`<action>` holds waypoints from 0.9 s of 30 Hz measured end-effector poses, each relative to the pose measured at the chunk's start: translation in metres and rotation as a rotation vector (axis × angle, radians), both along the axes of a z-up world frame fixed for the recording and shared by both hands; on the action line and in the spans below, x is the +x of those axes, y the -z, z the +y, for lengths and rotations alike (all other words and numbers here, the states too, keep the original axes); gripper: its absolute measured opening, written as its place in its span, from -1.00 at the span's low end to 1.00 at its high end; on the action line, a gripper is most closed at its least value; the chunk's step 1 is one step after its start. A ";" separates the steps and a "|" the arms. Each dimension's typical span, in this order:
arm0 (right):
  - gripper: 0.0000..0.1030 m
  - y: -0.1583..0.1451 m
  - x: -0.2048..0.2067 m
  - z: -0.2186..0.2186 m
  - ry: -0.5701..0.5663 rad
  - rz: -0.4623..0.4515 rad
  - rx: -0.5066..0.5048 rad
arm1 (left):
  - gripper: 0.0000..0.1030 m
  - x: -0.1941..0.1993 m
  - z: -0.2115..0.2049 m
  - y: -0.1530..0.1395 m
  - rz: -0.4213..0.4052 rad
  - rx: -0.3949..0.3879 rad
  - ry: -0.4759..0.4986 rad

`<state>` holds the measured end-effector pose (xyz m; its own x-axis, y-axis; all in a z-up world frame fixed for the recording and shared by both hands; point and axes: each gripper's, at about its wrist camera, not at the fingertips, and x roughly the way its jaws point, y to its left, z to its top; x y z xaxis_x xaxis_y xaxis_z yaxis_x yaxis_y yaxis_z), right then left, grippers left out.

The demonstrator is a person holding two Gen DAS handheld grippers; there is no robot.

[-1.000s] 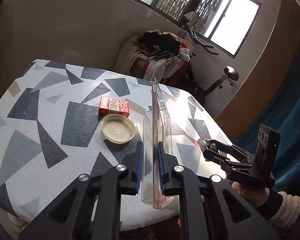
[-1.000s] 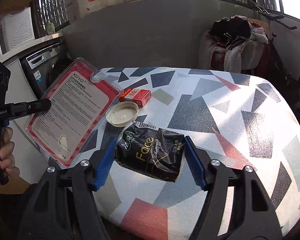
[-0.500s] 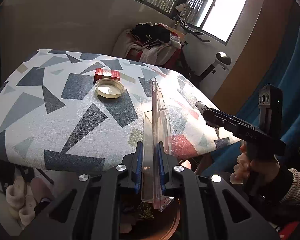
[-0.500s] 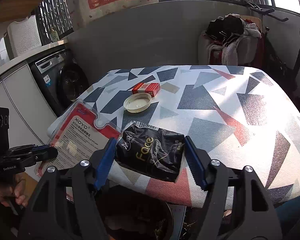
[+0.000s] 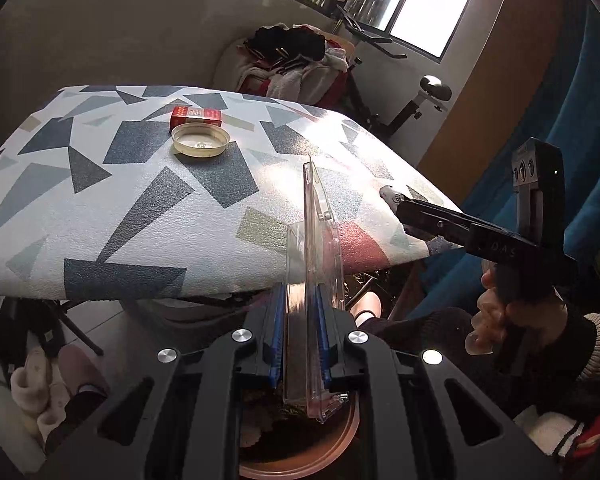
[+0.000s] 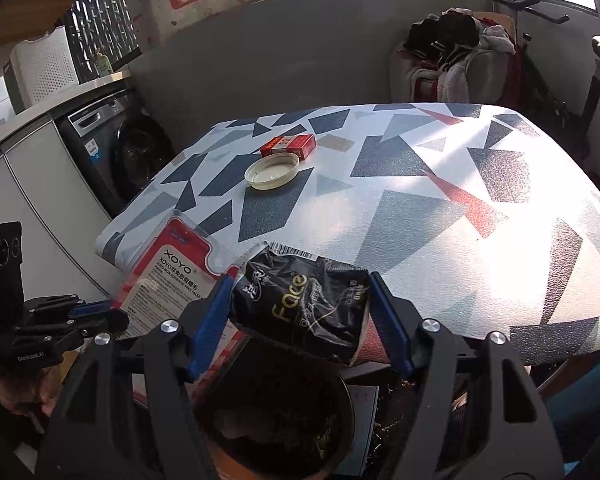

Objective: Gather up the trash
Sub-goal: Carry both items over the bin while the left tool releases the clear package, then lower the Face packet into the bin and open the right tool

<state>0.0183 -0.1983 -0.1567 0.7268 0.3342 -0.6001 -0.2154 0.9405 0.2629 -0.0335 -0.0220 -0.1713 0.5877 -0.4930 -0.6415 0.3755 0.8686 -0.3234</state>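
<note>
Step in hand: you look to be at the drop; both pieces of trash hang past the table edge, over the bin (image 6: 276, 420).
Left gripper (image 5: 298, 336): clenched on the clear plastic package (image 5: 314, 280), which stands on edge between the blue pads, its lower end over the bin's rim.
Right gripper (image 6: 300, 320): grasping the black wrapper (image 6: 300, 308) across its width, directly above the bin's dark contents.
Bin: below both grippers, brown, already holding some scraps; what they are is too dark to tell.
Next move: judging from this, you let go with each gripper in turn so each piece falls inside the rim. The package is tall and stiff, so tip it down or lower it first, or it may catch on the rim.
Table (image 6: 420, 200): just beyond the bin, patterned cloth on top.
Left to collect: a pale round lid (image 6: 272, 174) and, touching it on the far side, a red box (image 6: 288, 146), both near the far edge.
</note>
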 end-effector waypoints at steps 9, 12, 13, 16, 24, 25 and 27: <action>0.32 0.015 -0.005 0.002 -0.009 0.031 0.001 | 0.70 0.003 0.006 -0.004 0.000 0.000 -0.050; 0.32 0.024 -0.007 0.008 -0.026 0.055 -0.007 | 0.77 0.005 0.013 -0.009 -0.011 0.036 -0.101; 0.32 0.028 -0.008 0.011 -0.034 0.064 -0.010 | 0.78 0.006 0.015 -0.010 -0.010 0.044 -0.113; 0.32 0.039 -0.011 0.019 -0.057 0.089 -0.018 | 0.81 0.006 0.021 -0.011 -0.019 0.070 -0.146; 0.32 0.067 -0.015 0.049 -0.142 0.161 -0.073 | 0.83 0.002 0.032 -0.008 -0.043 0.122 -0.200; 0.32 0.070 -0.015 0.052 -0.150 0.168 -0.083 | 0.83 0.002 0.034 -0.007 -0.044 0.122 -0.205; 0.32 0.074 -0.014 0.056 -0.161 0.182 -0.098 | 0.83 0.002 0.037 -0.005 -0.043 0.120 -0.211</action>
